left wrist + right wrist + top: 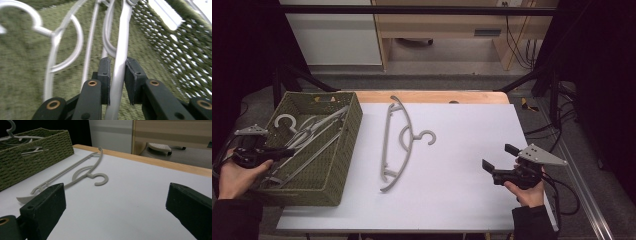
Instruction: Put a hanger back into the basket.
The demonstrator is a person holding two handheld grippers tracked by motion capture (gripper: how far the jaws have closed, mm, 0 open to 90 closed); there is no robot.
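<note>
A white-topped table (452,200) with a wooden strip along its far edge is seen from above, with a person's two forearms in dark sleeves coming in at the near edge.

At the table's left edge stands an olive-green woven rectangular basket (343,150) holding several grey plastic clothes hangers (309,134), their hooks and bars overlapping. The left gripper (287,151), black with a grey three-cornered plate on top, reaches over the basket's left wall. In the left gripper view its two black jaws stand narrow on either side of one grey hanger bar (119,72). The left pad (105,75) lies against the bar, and a slim gap shows beside the right pad, so the bar sits between the jaws rather than being firmly pinched.

Another grey plastic clothes hanger (393,145) lies flat on the white top just right of the basket, apart from it. Its long curved bar runs from the far edge toward the near edge, and its hook (428,137) points toward the table's right edge.

The right gripper (497,159) hovers near the table's near right corner, well apart from that hanger. Its jaws are spread wide with nothing between them.

No brand, label or readable writing appears on the hangers, basket or grippers.
</note>
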